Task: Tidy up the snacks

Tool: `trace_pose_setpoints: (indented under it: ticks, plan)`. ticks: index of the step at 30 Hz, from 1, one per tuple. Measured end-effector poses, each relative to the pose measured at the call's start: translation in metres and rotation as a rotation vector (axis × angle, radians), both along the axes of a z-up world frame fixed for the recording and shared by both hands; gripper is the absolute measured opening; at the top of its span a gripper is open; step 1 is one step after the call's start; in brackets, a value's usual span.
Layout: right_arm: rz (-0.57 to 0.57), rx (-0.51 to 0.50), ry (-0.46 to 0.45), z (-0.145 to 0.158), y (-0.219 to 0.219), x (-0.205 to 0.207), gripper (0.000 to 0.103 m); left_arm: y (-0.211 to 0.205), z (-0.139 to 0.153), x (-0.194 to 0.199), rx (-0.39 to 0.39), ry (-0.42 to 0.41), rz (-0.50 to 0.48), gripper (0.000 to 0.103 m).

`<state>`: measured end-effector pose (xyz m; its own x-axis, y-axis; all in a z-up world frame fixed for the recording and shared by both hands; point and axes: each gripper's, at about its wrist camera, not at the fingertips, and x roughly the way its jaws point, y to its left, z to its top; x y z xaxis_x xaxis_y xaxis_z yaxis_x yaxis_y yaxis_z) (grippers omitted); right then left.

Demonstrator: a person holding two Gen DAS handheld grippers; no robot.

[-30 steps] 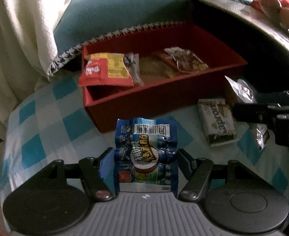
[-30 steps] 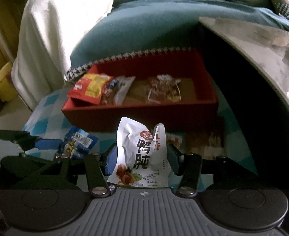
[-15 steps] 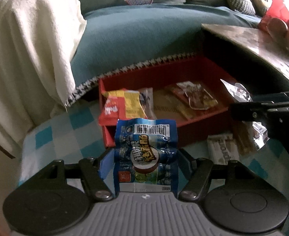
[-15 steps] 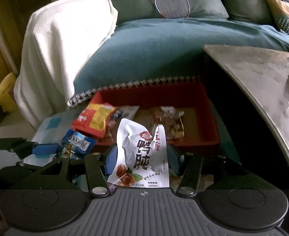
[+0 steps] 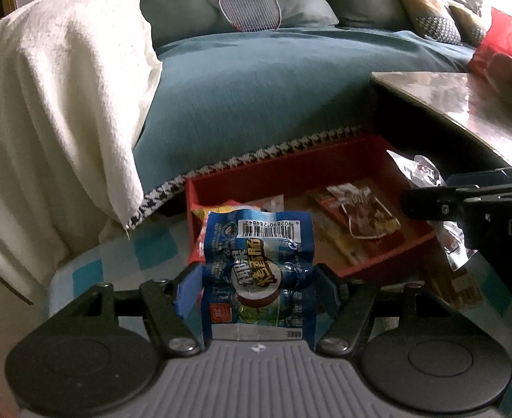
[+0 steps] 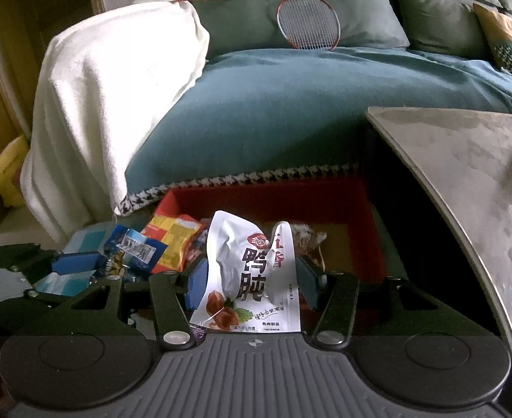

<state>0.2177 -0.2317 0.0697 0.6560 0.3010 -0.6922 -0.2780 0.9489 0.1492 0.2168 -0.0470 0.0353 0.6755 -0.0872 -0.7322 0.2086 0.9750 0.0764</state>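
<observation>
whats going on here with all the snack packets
A person is tidying snacks into a red box by the sofa, with a hand-held gripper in each hand. The left hand-held gripper is shut on a blue snack packet, and the right hand-held gripper is shut on a white one. Both are held up near the box, which already holds a few packets.

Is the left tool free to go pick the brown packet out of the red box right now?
Probably not: the left tool is already shut on the blue packet. The way to the brown packet in the red box looks open otherwise.
</observation>
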Motion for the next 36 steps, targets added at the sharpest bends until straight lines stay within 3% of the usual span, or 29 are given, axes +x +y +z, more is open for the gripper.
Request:
trace_pose_setpoints:
  ticks: [20,36]
  plan:
    - [-0.019,-0.027,0.017,-0.013,-0.003,0.051,0.062,-0.009,-0.008,0.050,0.012,-0.006,0.033,0.062]
    - [-0.036,-0.079,0.080,-0.050,-0.001,0.097,0.062,-0.021,-0.036,0.084,0.035,0.022,0.046,0.062]
